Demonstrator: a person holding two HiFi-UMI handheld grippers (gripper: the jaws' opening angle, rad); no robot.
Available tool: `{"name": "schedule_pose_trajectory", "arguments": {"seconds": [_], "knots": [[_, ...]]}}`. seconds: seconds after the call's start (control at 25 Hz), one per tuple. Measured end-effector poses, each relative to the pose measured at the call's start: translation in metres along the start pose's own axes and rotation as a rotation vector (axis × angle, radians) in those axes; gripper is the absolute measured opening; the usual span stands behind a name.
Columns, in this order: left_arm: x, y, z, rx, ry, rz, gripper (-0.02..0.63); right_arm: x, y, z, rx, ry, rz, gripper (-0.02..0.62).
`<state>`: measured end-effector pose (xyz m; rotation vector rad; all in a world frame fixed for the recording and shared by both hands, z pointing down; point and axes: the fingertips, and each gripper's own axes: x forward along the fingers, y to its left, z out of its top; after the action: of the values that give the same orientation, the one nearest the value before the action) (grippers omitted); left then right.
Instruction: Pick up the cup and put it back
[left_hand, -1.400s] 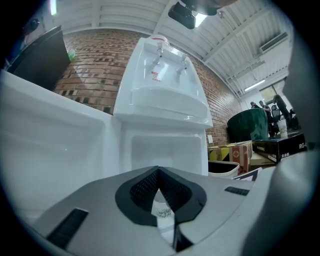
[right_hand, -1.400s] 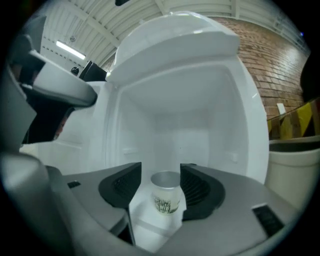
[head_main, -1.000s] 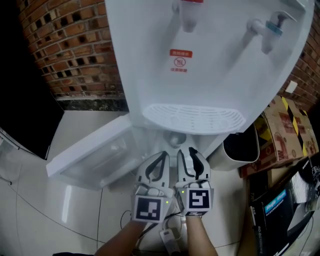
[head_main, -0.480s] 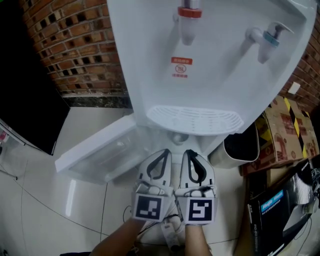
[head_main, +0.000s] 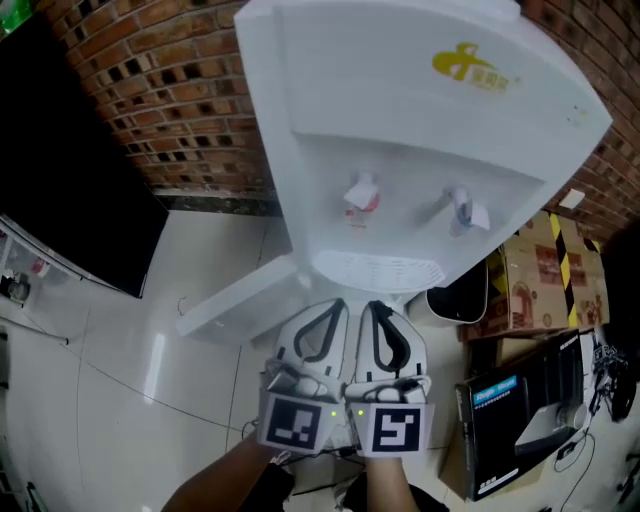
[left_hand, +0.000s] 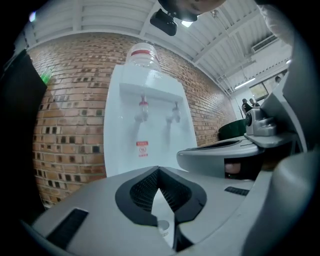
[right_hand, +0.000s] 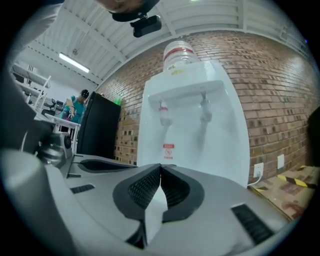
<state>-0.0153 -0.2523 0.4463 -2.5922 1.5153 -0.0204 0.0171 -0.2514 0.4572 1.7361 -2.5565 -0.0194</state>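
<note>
Cup was unseen; left claw and right claw, lower centre, were shut, empty; best open one before nearing dispenser.

Left gripper and right gripper wearing pale grey-white plastic shells, each jaw pair framing a teardrop-shaped loop. Black ribbed pads lining the inner jaw faces, thick black rims curving around them. Dark rectangular slots cutting into the shell tops. At 6 o'clock of each gripper, a cube carrying black-and-white square markers, small green lights glowing along the cubes' 12 o'clock edges.
</note>
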Motion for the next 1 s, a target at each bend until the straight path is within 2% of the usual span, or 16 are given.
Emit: {"name": "schedule_pose_trajectory", "arguments": {"seconds": [0.28, 0.44, 0.56, 0.76, 1.0], "knots": [[-0.017, 0.025, 0.119, 0.016, 0.034, 0.022, -0.003, -0.015, 0.014, 0.119, 0.094, -0.061, 0.004, 0.005], [-0.025, 0.034, 0.177, 0.021, 0.037, 0.057, -0.003, -0.015, 0.023, 0.173, 0.023, -0.003, 0.051, 0.005], [-0.030, 0.039, 0.226, 0.012, 0.015, 0.106, -0.003, -0.019, 0.026, 0.220, 0.011, -0.008, 0.093, 0.005], [-0.039, 0.035, 0.315, -0.019, -0.046, 0.138, -0.003, -0.044, 0.027, 0.300, -0.008, -0.030, 0.140, 0.005], [-0.044, 0.005, 0.412, 0.051, -0.067, 0.115, -0.003, -0.086, 0.007, 0.389, -0.007, -0.047, 0.160, 0.005]]}}
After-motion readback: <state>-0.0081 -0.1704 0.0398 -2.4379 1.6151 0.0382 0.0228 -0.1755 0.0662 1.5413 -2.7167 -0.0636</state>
